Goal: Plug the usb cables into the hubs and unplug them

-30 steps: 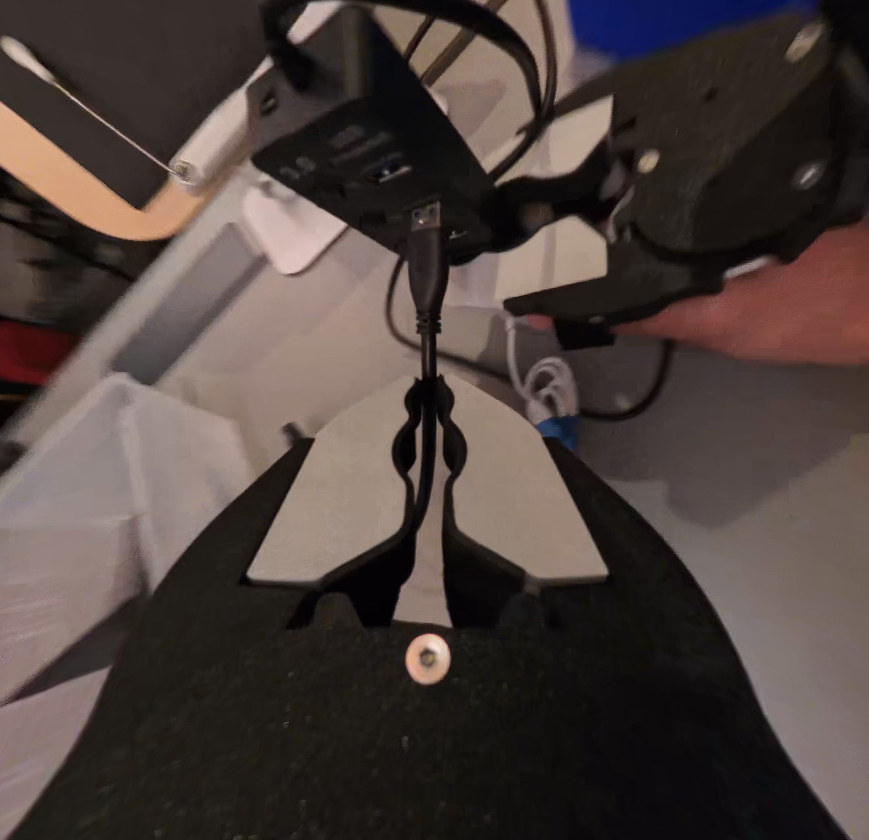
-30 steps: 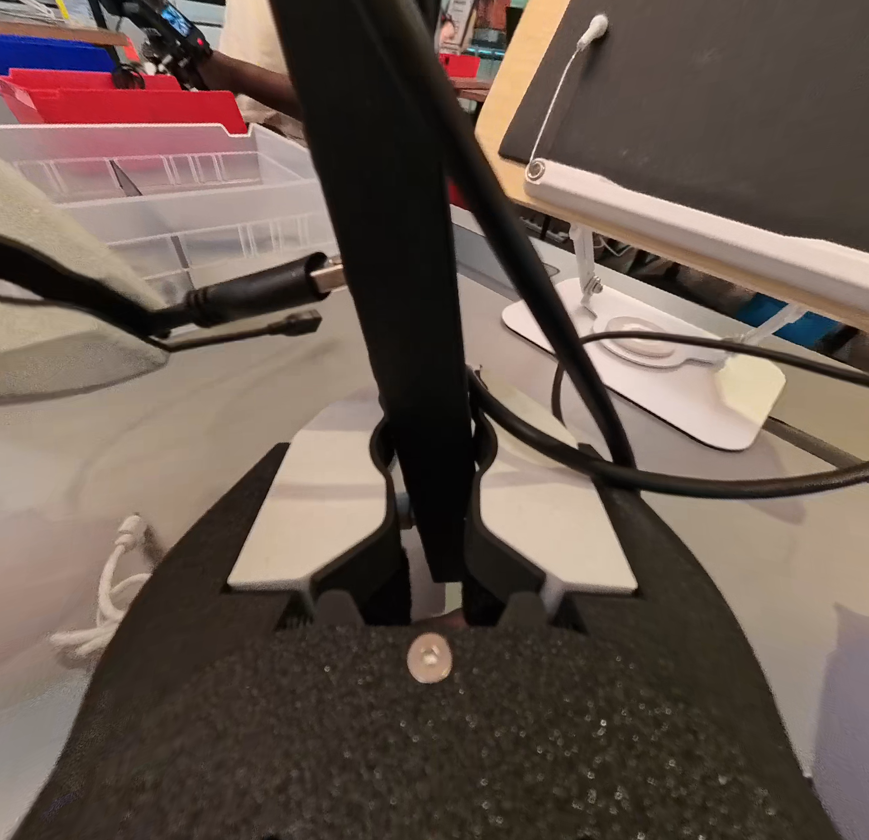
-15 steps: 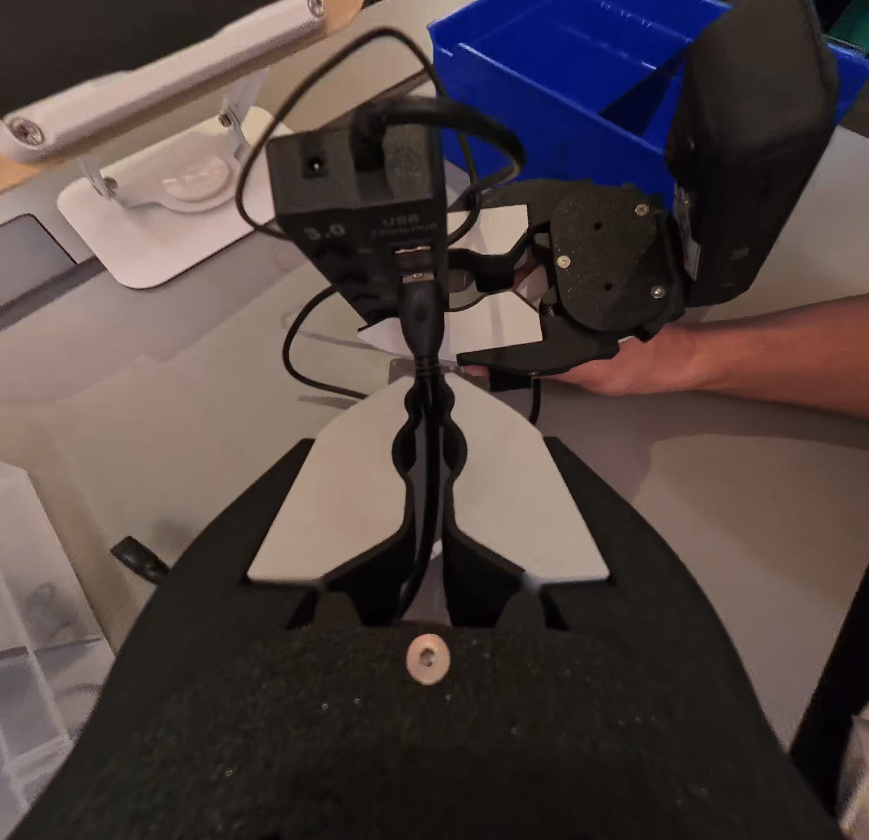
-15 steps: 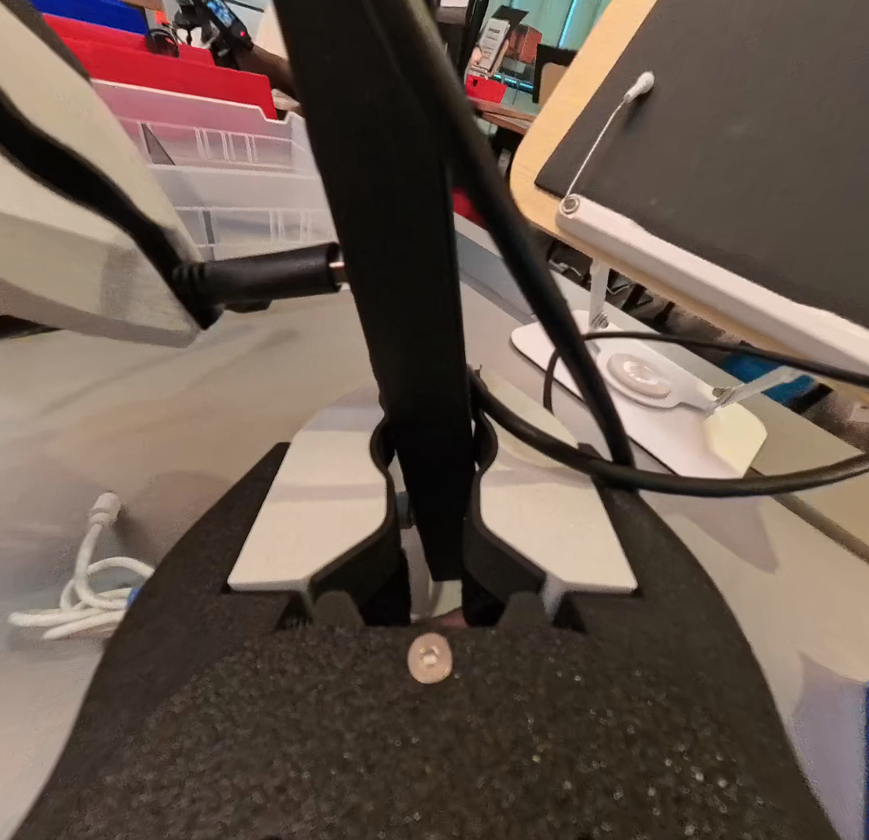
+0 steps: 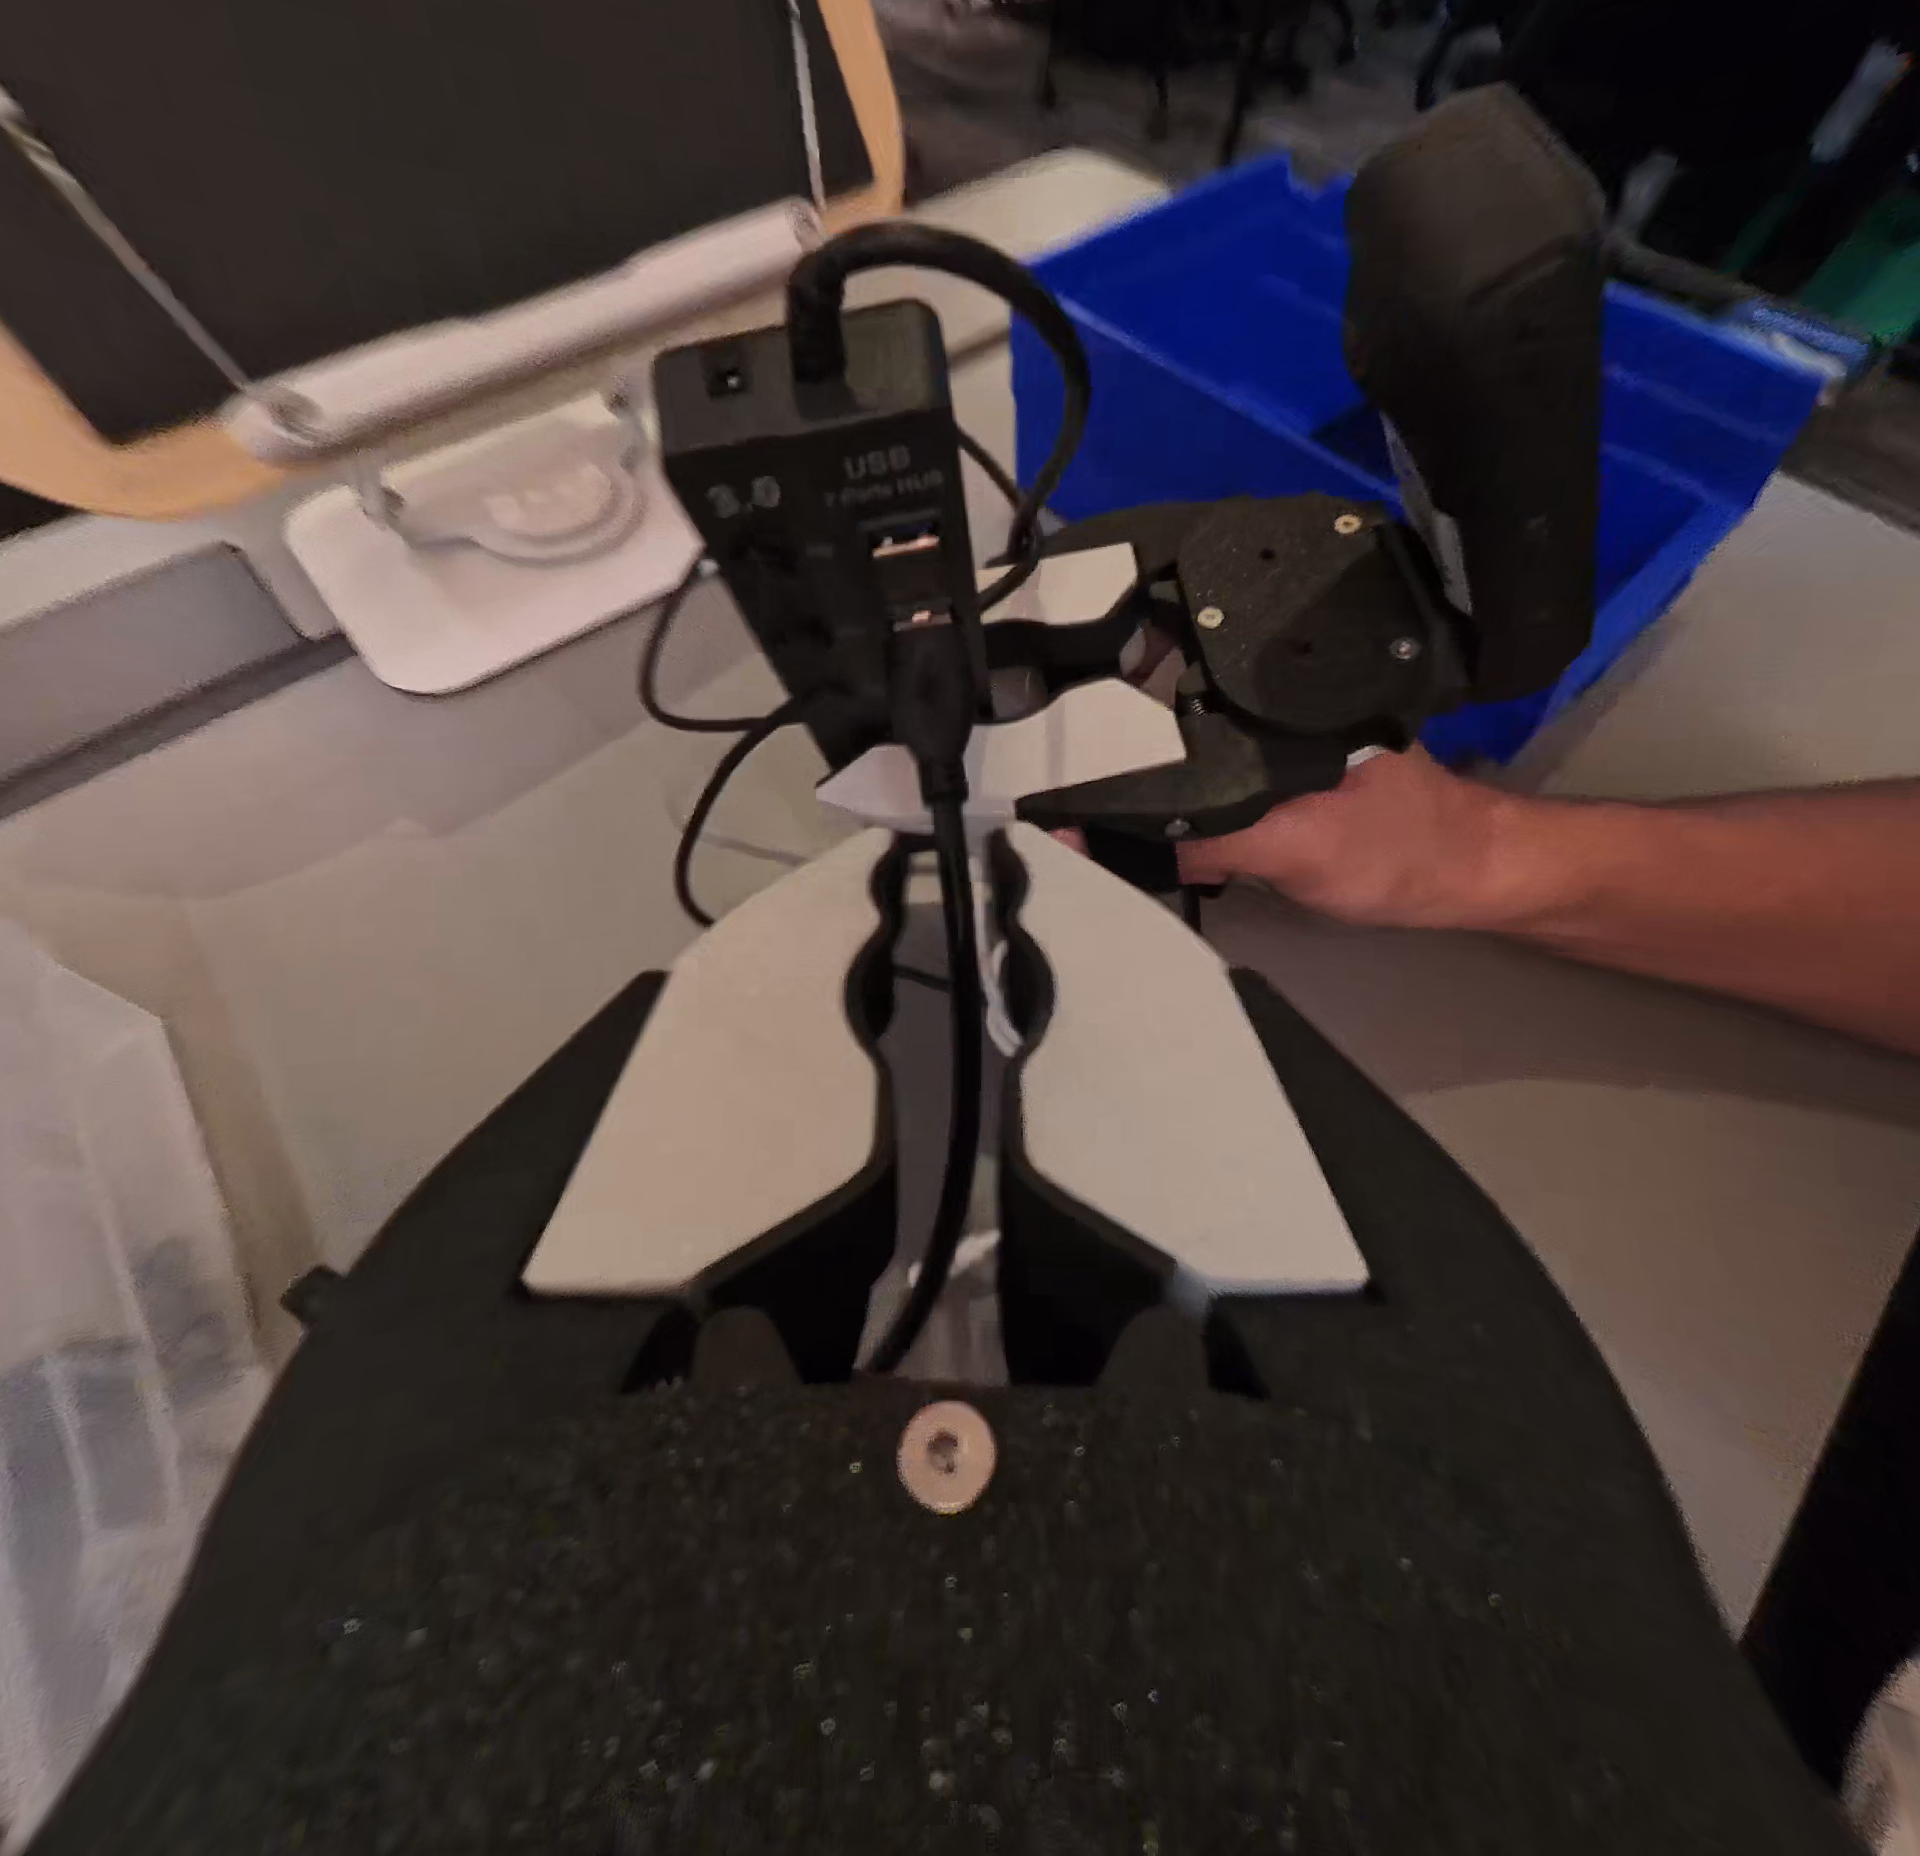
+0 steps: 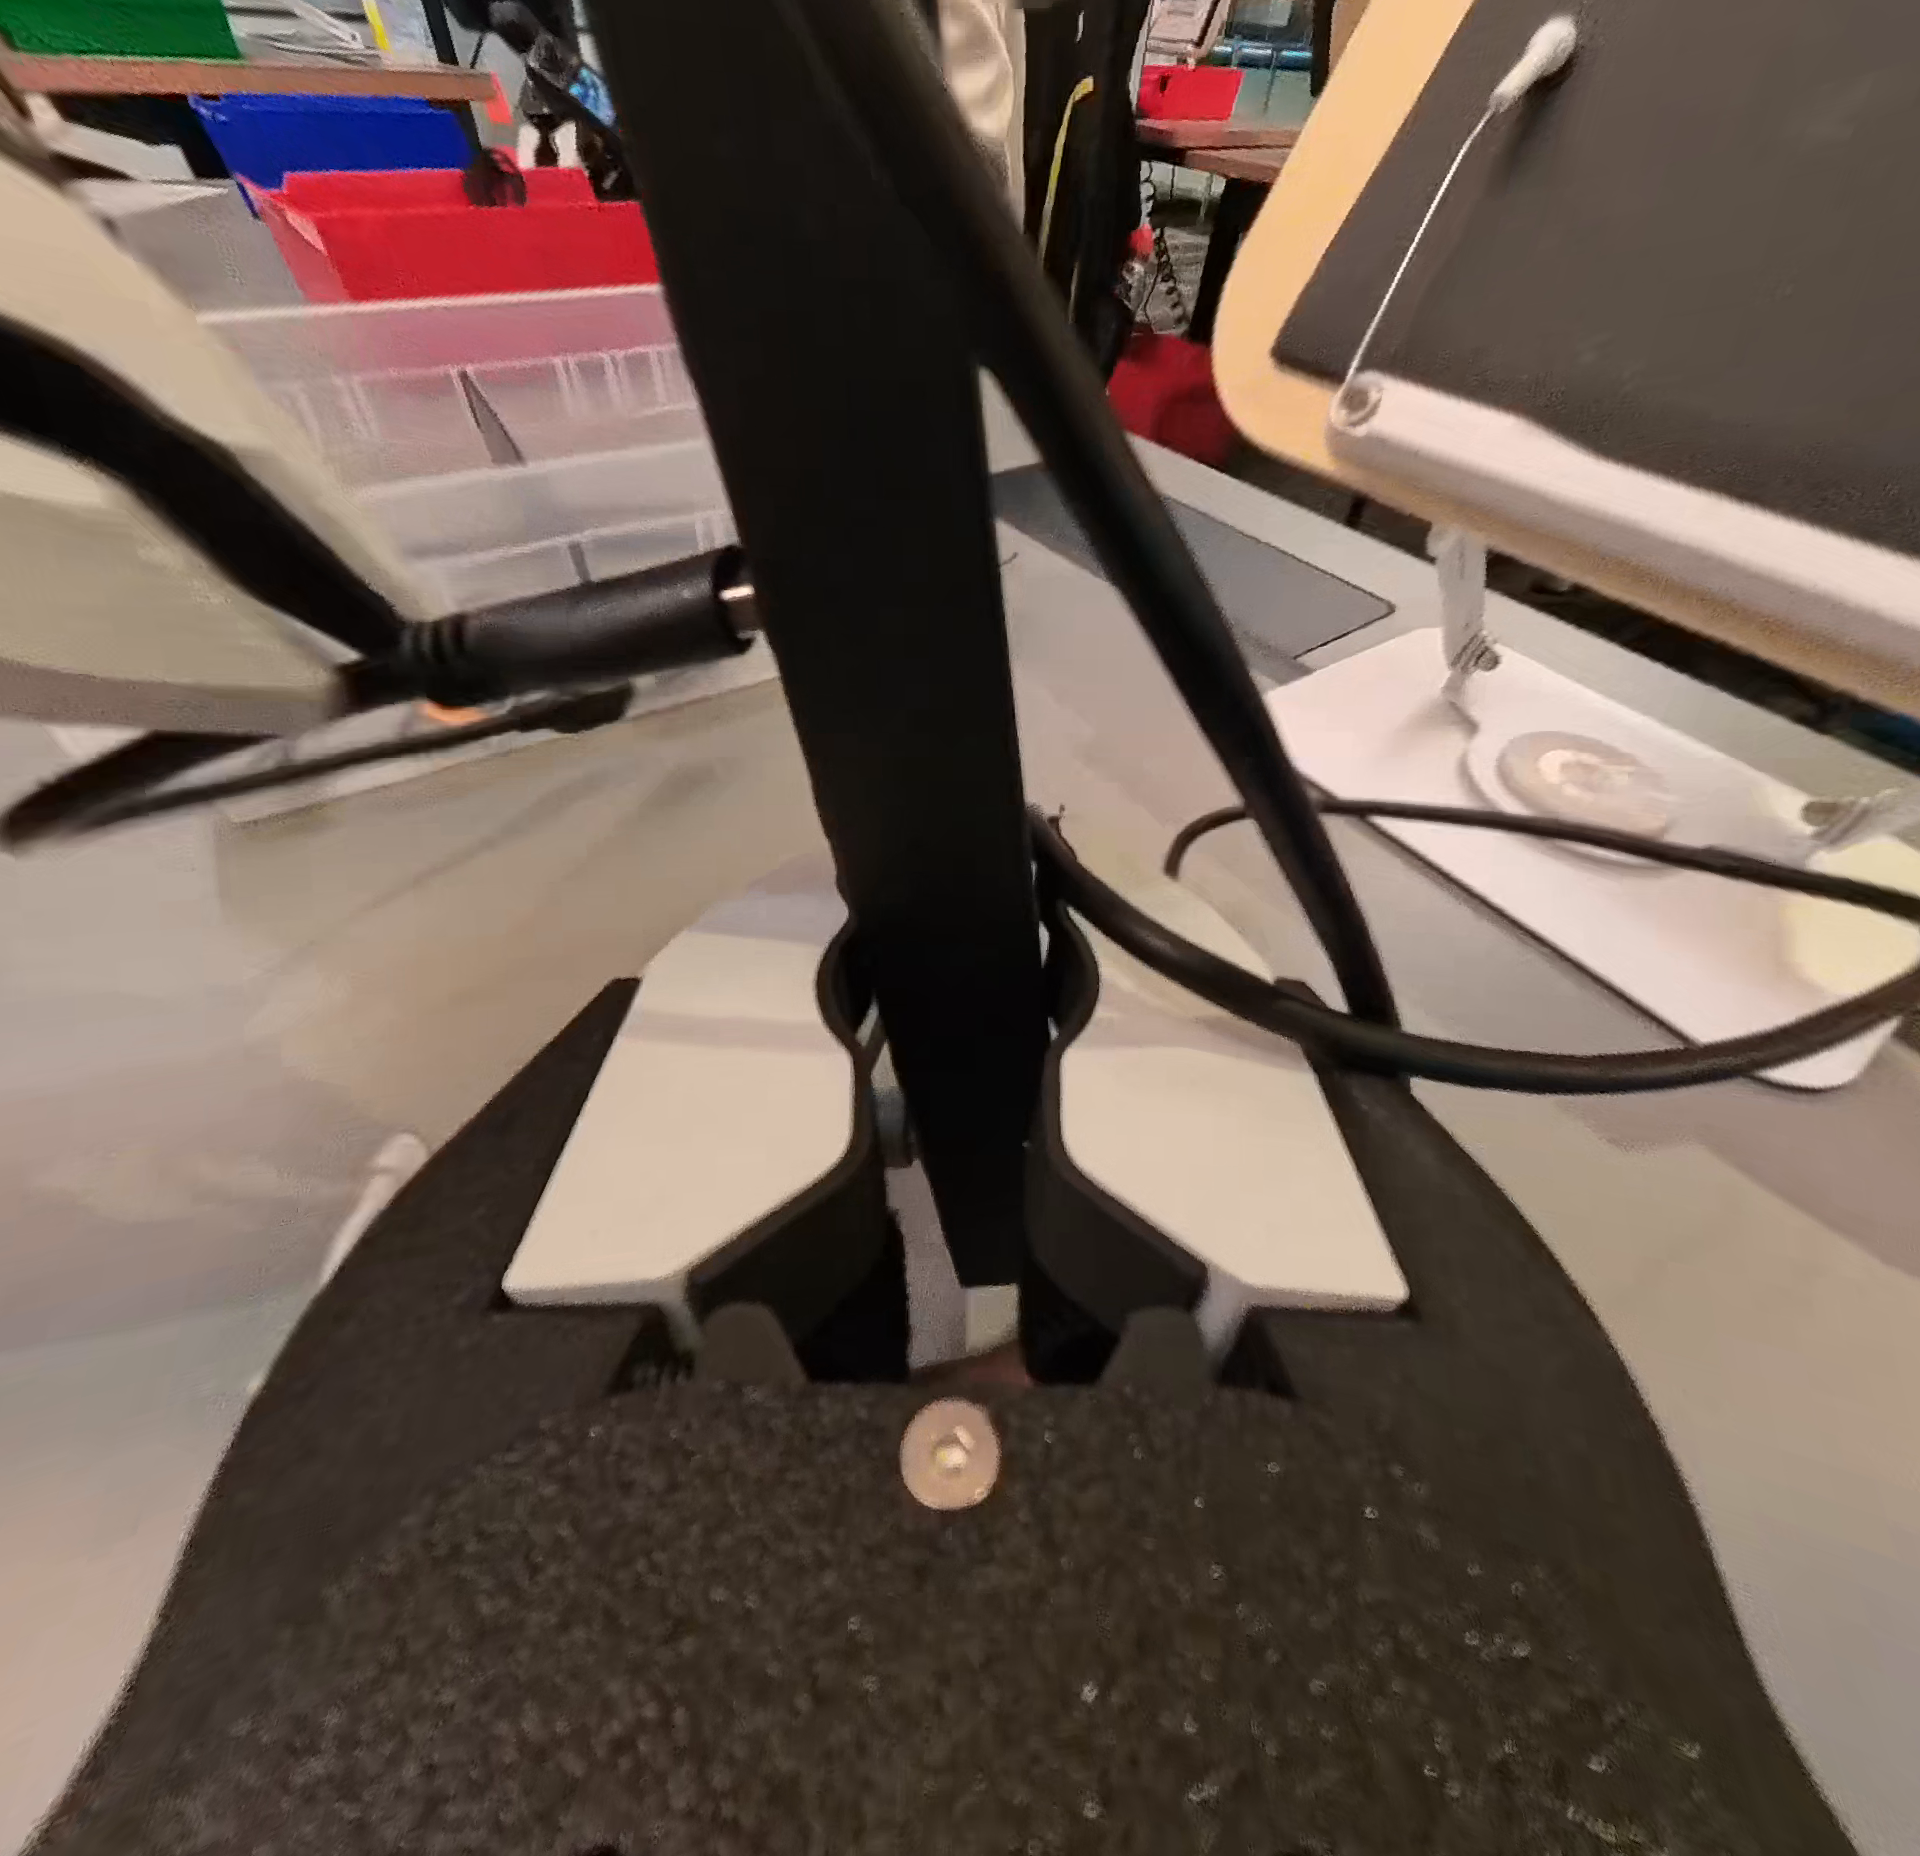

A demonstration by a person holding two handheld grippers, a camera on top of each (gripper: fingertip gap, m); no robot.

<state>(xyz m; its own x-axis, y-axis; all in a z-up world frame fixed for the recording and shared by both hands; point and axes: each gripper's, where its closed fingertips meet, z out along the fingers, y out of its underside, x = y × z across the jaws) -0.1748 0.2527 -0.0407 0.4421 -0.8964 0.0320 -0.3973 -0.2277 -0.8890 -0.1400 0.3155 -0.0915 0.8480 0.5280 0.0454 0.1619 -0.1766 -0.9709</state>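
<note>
So the plug (image 5: 928,679) looks seated in the hub (image 5: 821,518), up at 12 o'clock above the worktop (image 5: 1558,1131). Right gripper (image 6: 951,1027) fingers are clenched on the hub; left gripper (image 5: 951,975) fingers sit released around the cable (image 5: 961,1027). Next I'd regrip the plug and pull straight out.

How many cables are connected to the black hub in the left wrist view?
2. One thick cable leaves the top end of the hub; one thinner cable sits in a front port and runs through the left claw. More may hide behind the hub.
</note>
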